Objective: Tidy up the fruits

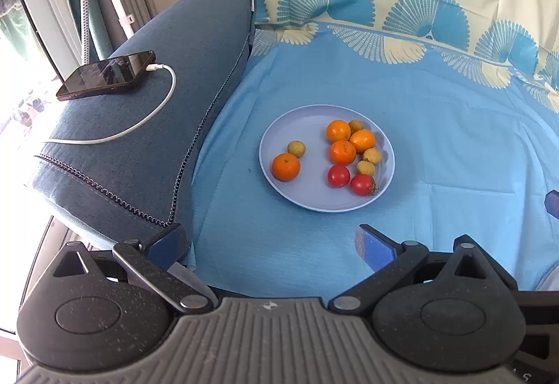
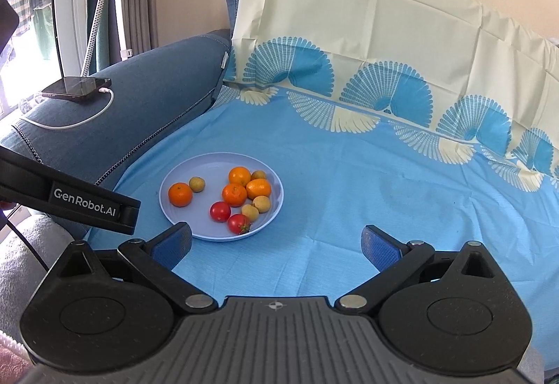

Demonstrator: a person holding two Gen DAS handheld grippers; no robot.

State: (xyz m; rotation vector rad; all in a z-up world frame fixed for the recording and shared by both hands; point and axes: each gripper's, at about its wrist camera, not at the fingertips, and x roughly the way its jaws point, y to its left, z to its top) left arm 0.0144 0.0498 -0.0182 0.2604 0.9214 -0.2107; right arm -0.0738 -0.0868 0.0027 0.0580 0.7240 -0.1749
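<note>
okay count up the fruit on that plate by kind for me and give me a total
On the plate:
Oranges: 4
Tomatoes: 2
Small yellow-green fruits: 4
Total: 10

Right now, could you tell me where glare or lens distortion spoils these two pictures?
Left wrist view: the window at the left edge is blown out white, and the phone screen mirrors it. Right wrist view: fisheye bends the patterned cloth border into an arc; the plate of fruit stays sharp in both.

Left claw and right claw gape, empty
</note>
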